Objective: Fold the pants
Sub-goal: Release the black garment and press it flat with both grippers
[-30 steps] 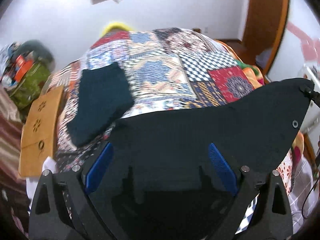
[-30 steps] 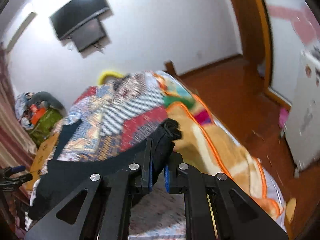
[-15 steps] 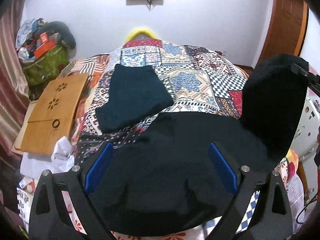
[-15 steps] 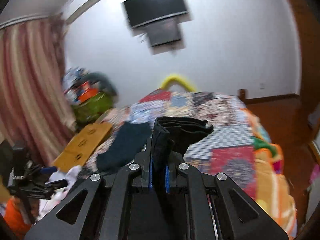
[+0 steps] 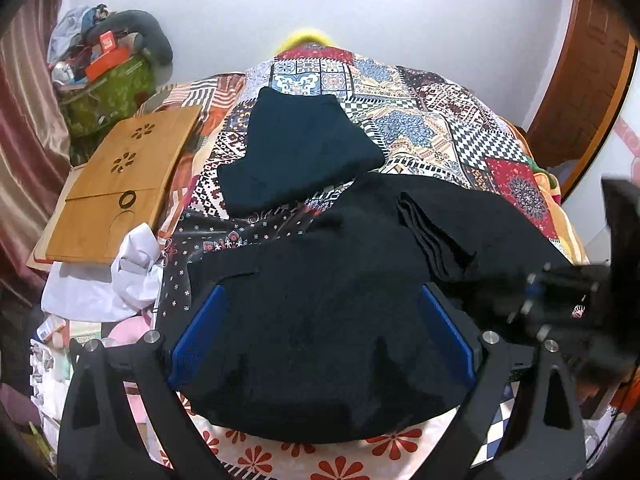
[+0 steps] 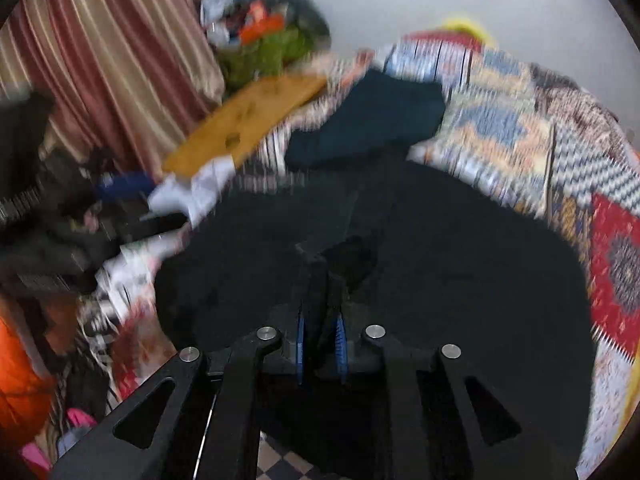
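Black pants point(image 5: 328, 320): lying on the near part of the patchwork bedspread point(image 5: 420, 128), one end doubled over from the right, its edge point(image 5: 432, 232) resting on top.
Progress: judging one fold mostly laid; likely needing release, smoothing and a further fold.
Right gripper point(image 6: 319, 300): pinching a bunched edge of the pants between nearly closed pads; blurred.
Left gripper point(image 5: 320, 332): spread wide over the pants, gripping nothing.
Count, pants in hand: one.
Count, dark teal folded garment point(image 5: 300, 152): one, lying farther off, just beyond the pants.
Count, wooden lap tray point(image 5: 116, 184): one, far left.
Count, grippers: two.
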Motion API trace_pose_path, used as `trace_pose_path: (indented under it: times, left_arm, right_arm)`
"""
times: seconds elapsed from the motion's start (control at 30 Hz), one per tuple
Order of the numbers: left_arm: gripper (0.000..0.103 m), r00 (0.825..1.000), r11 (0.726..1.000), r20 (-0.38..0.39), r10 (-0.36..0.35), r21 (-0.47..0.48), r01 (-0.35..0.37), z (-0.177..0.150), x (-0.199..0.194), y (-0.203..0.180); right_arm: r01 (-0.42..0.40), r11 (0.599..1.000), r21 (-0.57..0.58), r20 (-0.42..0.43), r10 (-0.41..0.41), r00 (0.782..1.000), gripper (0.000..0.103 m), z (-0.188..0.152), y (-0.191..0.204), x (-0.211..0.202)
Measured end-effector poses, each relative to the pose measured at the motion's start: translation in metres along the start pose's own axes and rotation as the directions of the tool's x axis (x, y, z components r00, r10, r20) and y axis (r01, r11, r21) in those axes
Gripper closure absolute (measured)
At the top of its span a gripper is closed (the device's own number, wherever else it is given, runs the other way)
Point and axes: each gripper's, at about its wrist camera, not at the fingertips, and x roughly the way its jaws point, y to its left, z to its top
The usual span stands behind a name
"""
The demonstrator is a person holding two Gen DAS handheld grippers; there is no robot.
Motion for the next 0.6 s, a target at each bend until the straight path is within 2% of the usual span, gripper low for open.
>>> trace_pose_path:
  times: [0.03, 0.1, 0.17, 0.23, 0.33, 0.4, 0.47, 0.6]
  left_arm:
    - [0.006, 1.000, 1.000, 0.001, 0.000, 0.000, 0.000, 0.001, 0.000, -0.001]
    - [0.006, 1.000, 1.000, 0.004, -0.005, 0.003, 0.005, 0.004, 0.000, -0.004]
    - [0.006, 1.000, 1.000, 0.009, -0.009, 0.011, 0.009, 0.009, 0.000, -0.008]
    - [0.006, 1.000, 1.000, 0.020, -0.013, 0.028, 0.013, 0.017, -0.001, -0.017]
    - [0.006, 0.999, 0.997, 0.032, -0.039, 0.067, 0.037, 0.030, -0.002, -0.033]
    - [0.006, 0.998, 0.993, 0.027, -0.056, 0.106, 0.053, 0.041, 0.002, -0.048]
    - [0.006, 0.997, 0.988, 0.012, -0.070, 0.138, 0.068, 0.049, 0.008, -0.061]
    - [0.006, 0.995, 0.973, -0.027, -0.100, 0.206, 0.104, 0.063, 0.033, -0.091]
  right_arm:
    - [0.006, 1.000, -0.016, -0.003, -0.006, 1.000, 0.085, -0.003, 0.004, 0.000]
    - [-0.014, 0.999, -0.053, -0.006, 0.014, 1.000, 0.071, -0.006, 0.007, -0.007]
    - [-0.054, 0.997, -0.063, -0.015, 0.053, 0.998, 0.066, -0.004, 0.006, -0.015]
    - [-0.047, 0.996, -0.073, 0.009, 0.048, 0.999, 0.066, 0.001, 0.006, -0.026]
    - [-0.006, 0.997, -0.074, 0.075, 0.011, 0.997, 0.062, 0.008, -0.008, -0.052]
    - [0.051, 0.997, -0.063, 0.129, -0.043, 0.991, 0.057, 0.013, -0.020, -0.069]
    - [0.106, 0.993, -0.060, 0.166, -0.095, 0.982, 0.056, 0.015, -0.033, -0.083]
    - [0.187, 0.982, -0.008, 0.166, -0.183, 0.969, 0.056, 0.024, -0.071, -0.086]
